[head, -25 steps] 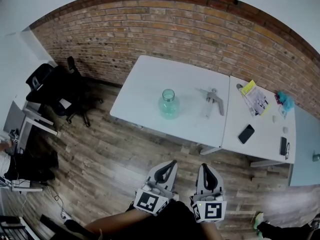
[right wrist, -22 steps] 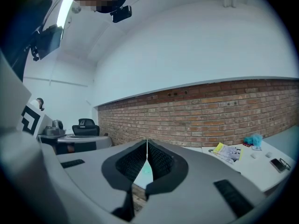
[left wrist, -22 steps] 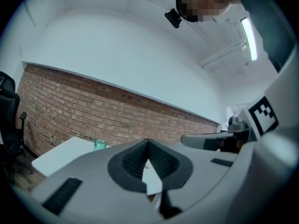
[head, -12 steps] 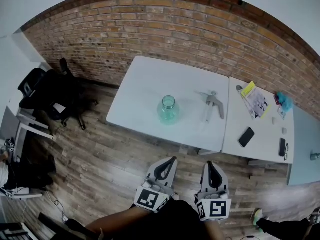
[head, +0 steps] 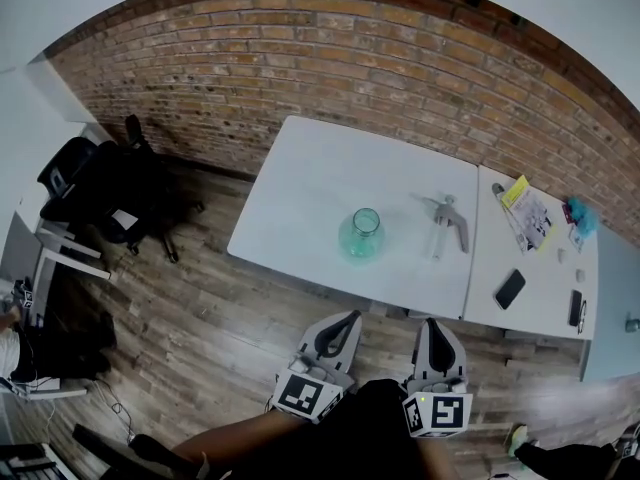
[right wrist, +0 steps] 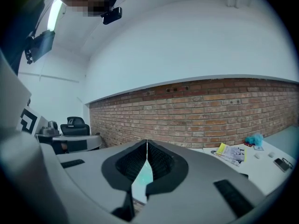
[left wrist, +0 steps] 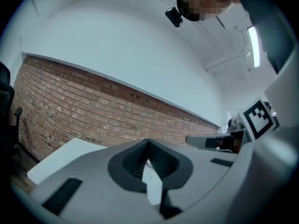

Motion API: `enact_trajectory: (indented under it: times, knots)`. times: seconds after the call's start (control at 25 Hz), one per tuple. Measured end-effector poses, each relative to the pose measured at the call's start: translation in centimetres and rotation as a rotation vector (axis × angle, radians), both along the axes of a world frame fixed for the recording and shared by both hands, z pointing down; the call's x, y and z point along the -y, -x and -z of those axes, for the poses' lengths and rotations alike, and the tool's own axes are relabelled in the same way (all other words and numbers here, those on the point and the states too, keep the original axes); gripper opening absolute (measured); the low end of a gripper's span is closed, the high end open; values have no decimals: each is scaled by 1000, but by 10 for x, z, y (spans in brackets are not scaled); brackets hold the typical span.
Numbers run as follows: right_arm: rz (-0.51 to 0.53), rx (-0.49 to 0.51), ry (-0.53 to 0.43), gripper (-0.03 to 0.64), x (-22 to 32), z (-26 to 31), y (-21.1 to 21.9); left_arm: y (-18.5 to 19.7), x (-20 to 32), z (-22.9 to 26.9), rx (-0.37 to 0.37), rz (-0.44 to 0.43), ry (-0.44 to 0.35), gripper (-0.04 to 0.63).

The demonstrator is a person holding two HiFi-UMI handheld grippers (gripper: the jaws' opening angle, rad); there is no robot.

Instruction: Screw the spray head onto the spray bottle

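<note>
Clear green spray bottle [head: 361, 234] upright, uncapped, grey spray head [head: 449, 222] lying beside it

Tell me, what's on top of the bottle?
Nothing. The bottle stands with its mouth open; the spray head lies apart on the table. What's inside is too small to tell.

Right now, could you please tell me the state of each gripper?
The grey left gripper: closed, holding nothing.
The grey right gripper: closed, holding nothing.
</note>
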State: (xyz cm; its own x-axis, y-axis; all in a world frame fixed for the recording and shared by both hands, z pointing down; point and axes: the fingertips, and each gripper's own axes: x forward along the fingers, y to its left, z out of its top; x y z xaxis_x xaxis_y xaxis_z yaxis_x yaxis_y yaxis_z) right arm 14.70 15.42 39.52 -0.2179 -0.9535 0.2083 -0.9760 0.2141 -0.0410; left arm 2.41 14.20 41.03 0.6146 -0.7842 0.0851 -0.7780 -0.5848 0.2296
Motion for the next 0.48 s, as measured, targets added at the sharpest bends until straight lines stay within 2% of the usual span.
enact_trajectory:
  times: [0.24, 0.48]
  knots:
    - [15, -14, 9, 8, 19, 0, 11, 27, 14, -5, -3, 55, 17, -2]
    - [26, -6, 20, 8, 38, -2, 18, 46, 28, -10, 28, 98, -6, -2]
